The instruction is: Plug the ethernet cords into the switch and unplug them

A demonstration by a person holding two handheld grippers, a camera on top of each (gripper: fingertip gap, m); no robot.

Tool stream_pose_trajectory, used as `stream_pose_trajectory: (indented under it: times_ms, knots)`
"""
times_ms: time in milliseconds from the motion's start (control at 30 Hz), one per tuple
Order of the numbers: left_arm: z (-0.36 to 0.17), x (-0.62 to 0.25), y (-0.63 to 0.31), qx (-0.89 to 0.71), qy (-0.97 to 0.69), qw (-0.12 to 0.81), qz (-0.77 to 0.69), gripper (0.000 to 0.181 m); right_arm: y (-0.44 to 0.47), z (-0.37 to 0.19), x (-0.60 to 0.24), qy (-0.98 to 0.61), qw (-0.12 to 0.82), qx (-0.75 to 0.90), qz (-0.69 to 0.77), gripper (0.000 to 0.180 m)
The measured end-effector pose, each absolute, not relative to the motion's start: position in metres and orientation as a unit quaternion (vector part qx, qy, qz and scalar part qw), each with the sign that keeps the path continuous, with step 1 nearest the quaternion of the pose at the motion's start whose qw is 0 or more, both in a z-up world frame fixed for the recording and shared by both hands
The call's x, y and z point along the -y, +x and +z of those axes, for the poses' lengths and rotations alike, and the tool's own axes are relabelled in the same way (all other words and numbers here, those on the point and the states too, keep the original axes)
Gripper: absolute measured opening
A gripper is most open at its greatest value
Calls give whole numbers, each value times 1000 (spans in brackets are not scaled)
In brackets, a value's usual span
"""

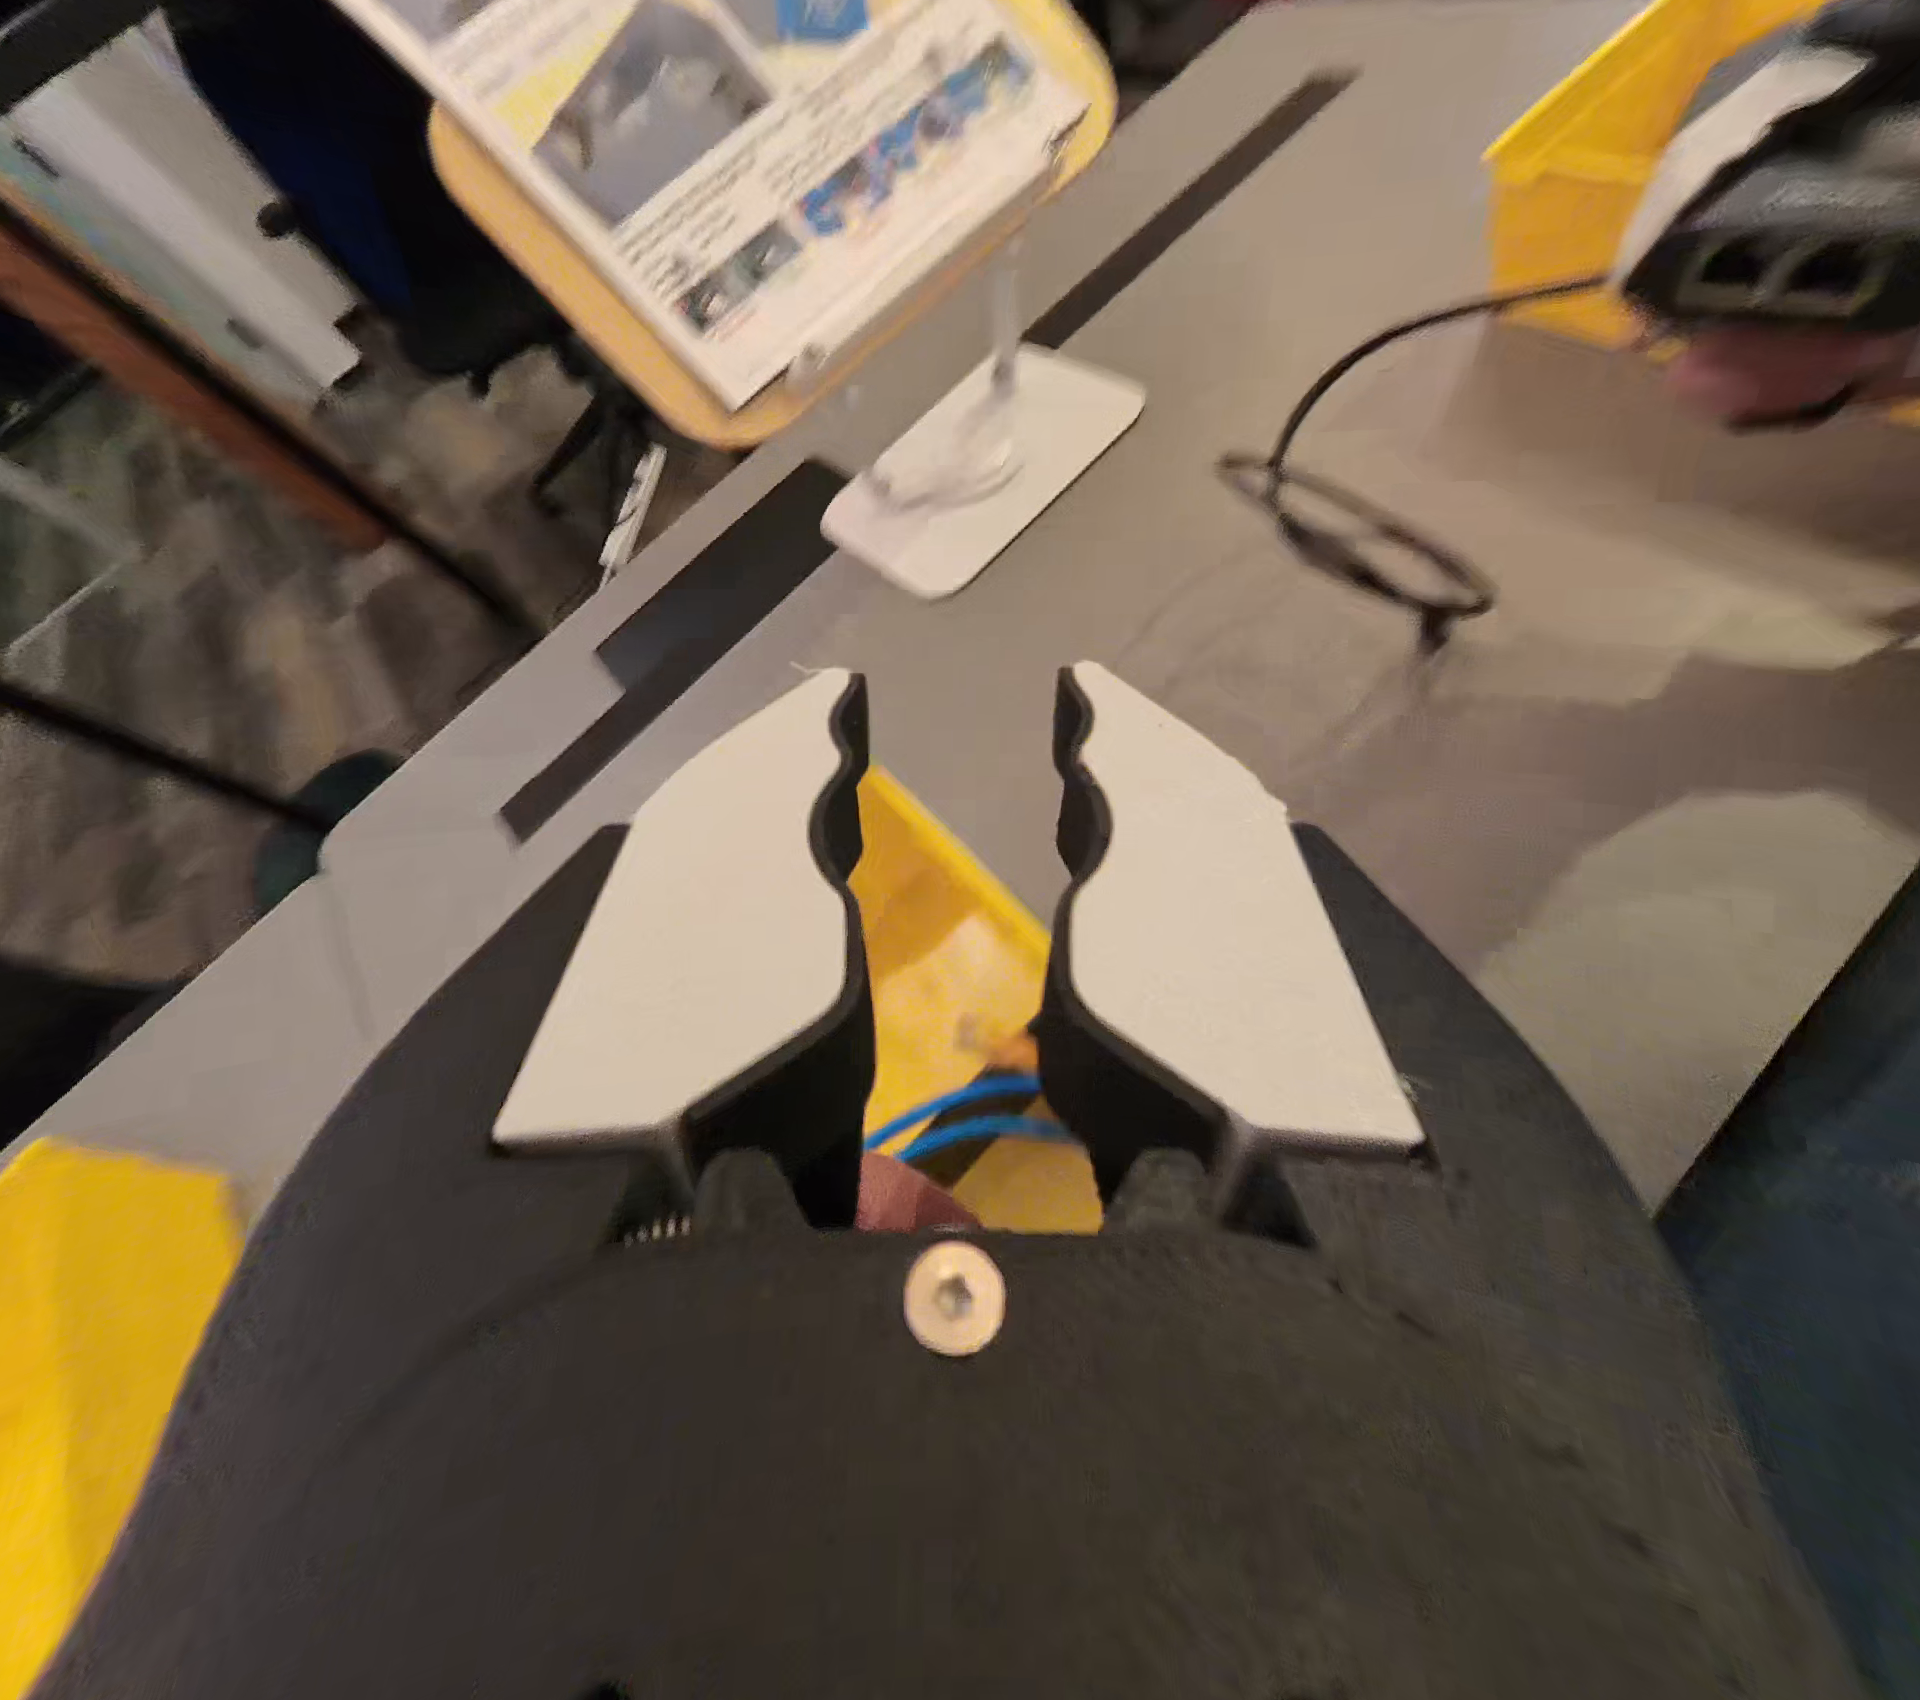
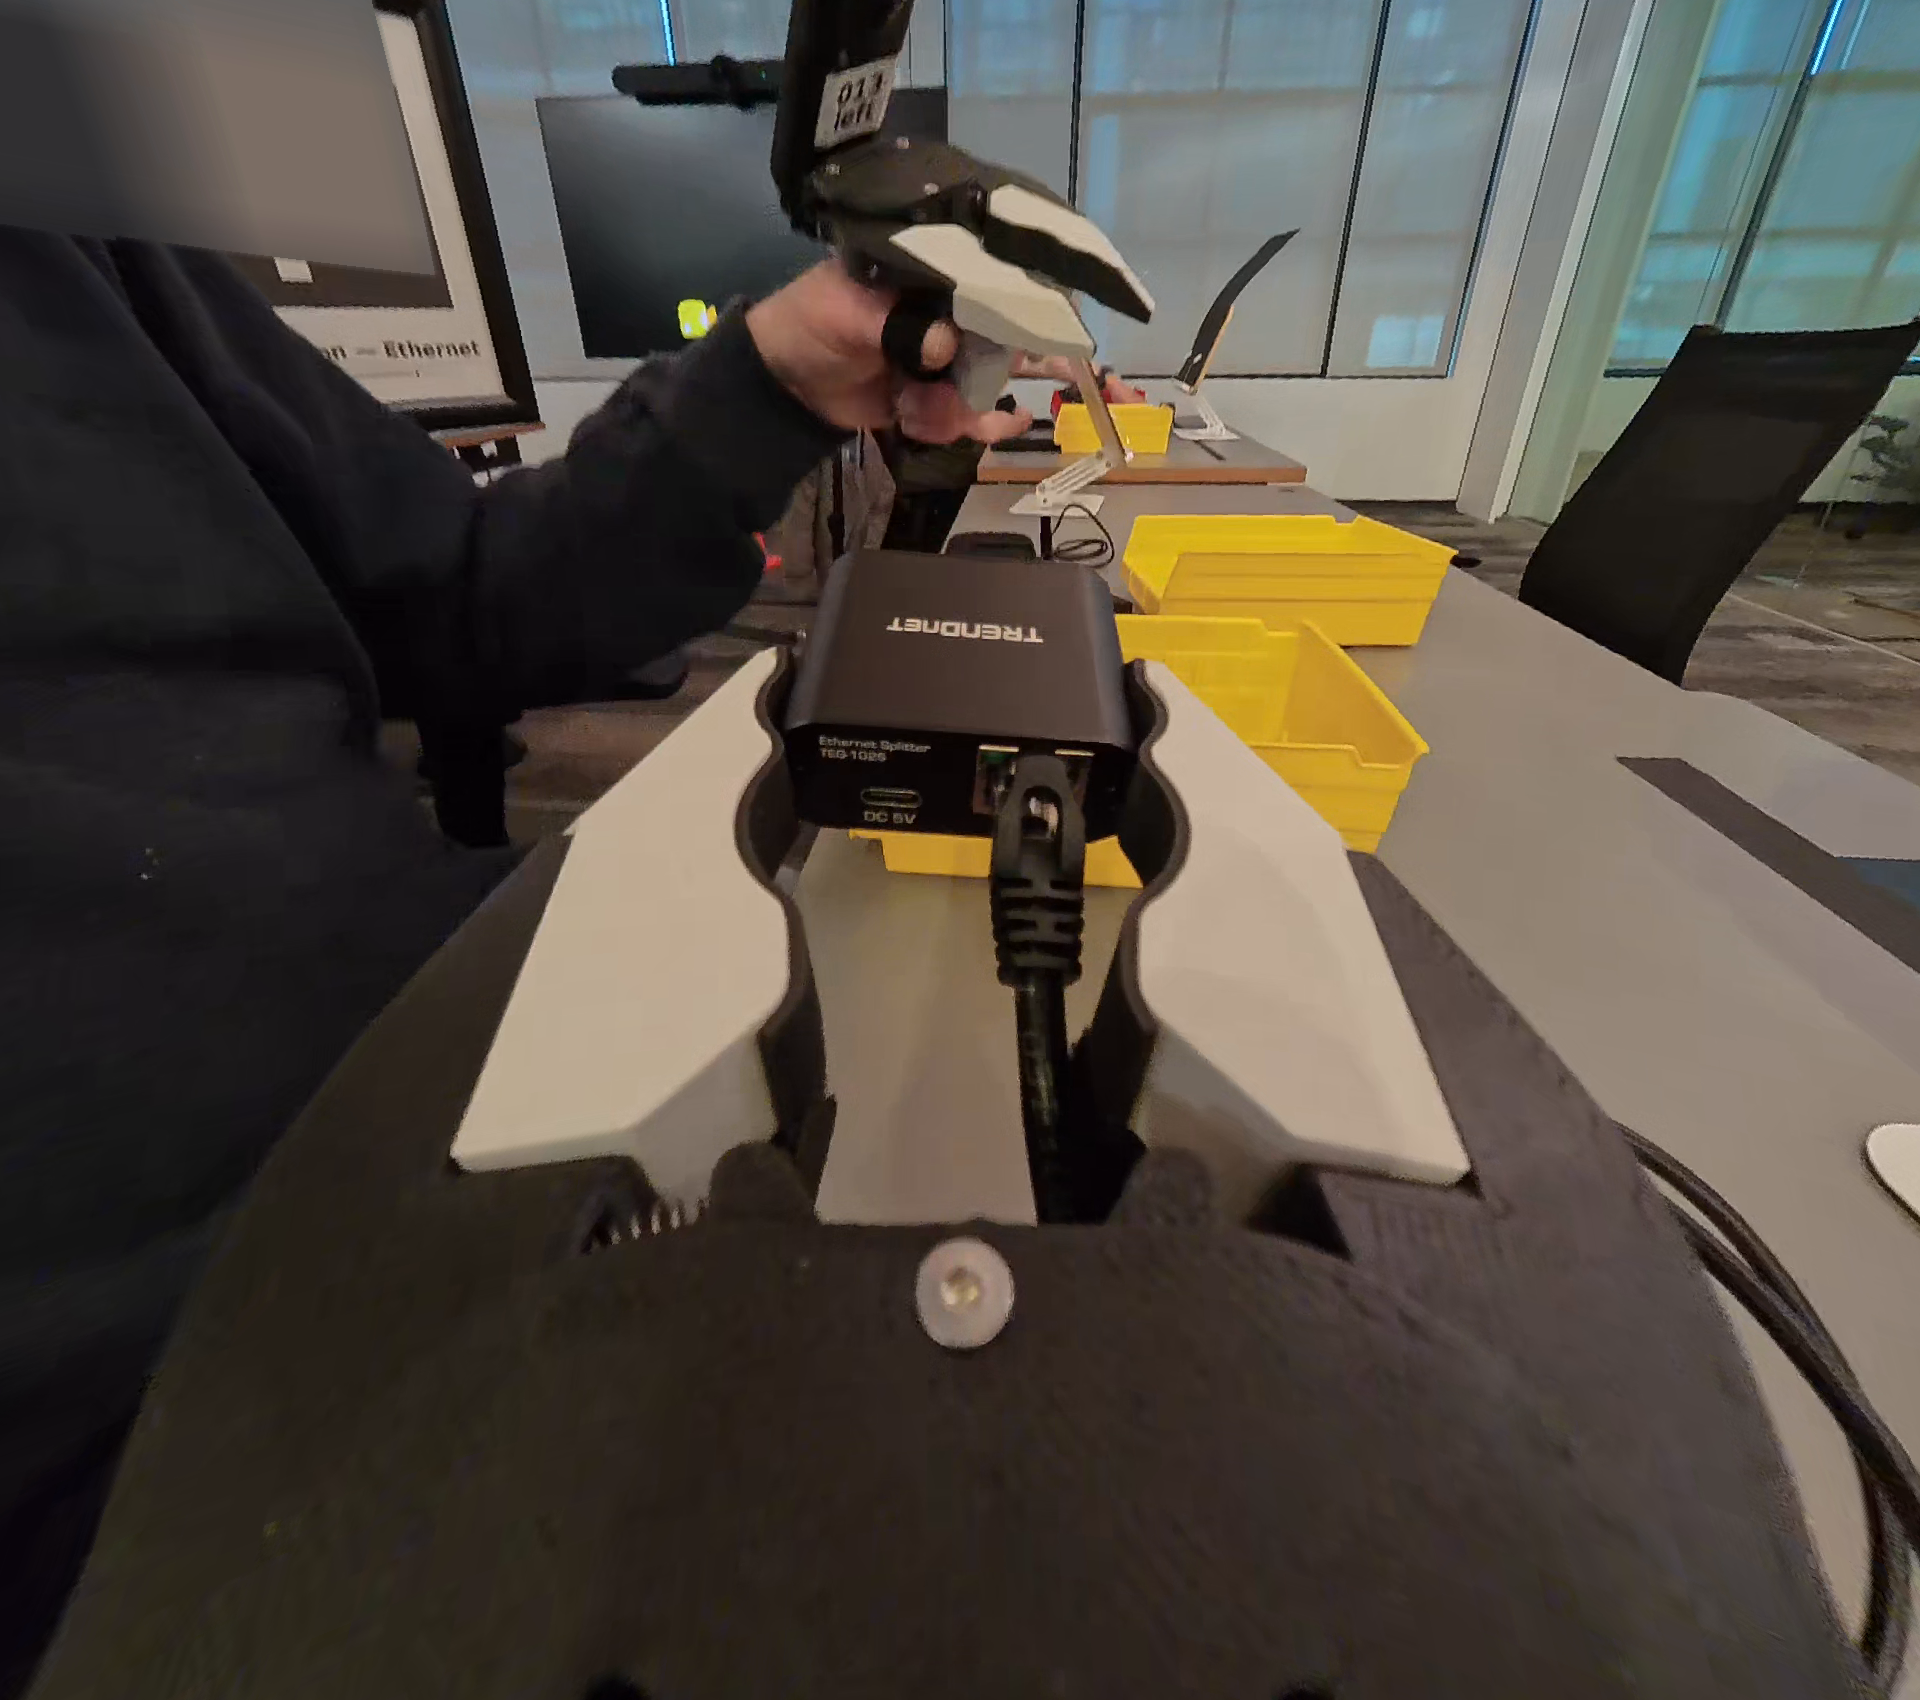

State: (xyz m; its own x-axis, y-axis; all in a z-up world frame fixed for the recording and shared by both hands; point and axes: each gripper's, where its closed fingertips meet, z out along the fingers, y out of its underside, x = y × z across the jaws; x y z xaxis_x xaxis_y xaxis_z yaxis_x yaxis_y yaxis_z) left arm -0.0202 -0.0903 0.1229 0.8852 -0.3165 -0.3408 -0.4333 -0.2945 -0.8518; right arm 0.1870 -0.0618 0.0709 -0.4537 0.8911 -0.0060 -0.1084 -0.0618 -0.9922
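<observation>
Right tool (image 2: 961, 715) clamps black switch (image 2: 951, 694) above grey bench (image 2: 1558, 871); black ethernet cord (image 2: 1034, 902) plugged into its near port. Left tool (image 1: 961, 705) raised, slightly parted, holding nothing. Yellow bin (image 1: 956, 975) beneath it holds blue cords (image 1: 956, 1120), mostly hidden. Two yellow bins (image 2: 1288, 580) at 1 o'clock, contents unseen.

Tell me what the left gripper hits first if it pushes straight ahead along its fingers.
Likely the grey table beyond the left gripper, near the white stand base. Nothing nearer shows in that line, but depth is unclear in this blurred view.
</observation>
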Motion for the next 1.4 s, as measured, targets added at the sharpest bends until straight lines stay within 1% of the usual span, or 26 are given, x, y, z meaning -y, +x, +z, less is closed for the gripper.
stream_pose_trajectory:
  times_ms: [100, 167, 300, 400, 533, 567, 633, 667, 833, 1100, 1300, 1400]
  knots:
    - [91, 104, -68, -268, -838, 456, 134, 37, 182, 66, 66, -350, 387, 576, 629, 61]
    - [52, 112, -101, -274, -869, 377, 167, 37, 179, 64, 66, -353, 385, 582, 623, 61]
    - [-23, 123, -137, -295, -891, 285, 192, 40, 172, 59, 65, -357, 382, 588, 617, 61]
    - [-61, 124, -143, -298, -902, 253, 185, 41, 167, 56, 65, -359, 378, 592, 614, 61]
    - [-89, 123, -150, -311, -900, 217, 214, 48, 160, 53, 67, -362, 373, 600, 608, 61]
    - [-92, 122, -152, -313, -899, 216, 219, 40, 159, 51, 67, -362, 372, 602, 607, 61]
    - [-88, 116, -158, -304, -890, 239, 240, 24, 159, 49, 67, -365, 371, 603, 604, 61]
    - [-88, 118, -157, -300, -894, 242, 228, 16, 159, 48, 66, -367, 371, 603, 603, 61]
    - [-81, 122, -163, -305, -877, 264, 261, 8, 161, 49, 62, -368, 373, 598, 607, 61]
    - [-19, 141, -173, -255, -859, 339, 286, 6, 161, 50, 63, -366, 376, 600, 604, 61]
    - [28, 156, -178, -212, -852, 370, 304, 6, 163, 55, 62, -366, 384, 597, 602, 61]
    - [55, 157, -167, -184, -852, 396, 291, 5, 164, 59, 60, -368, 391, 592, 601, 61]
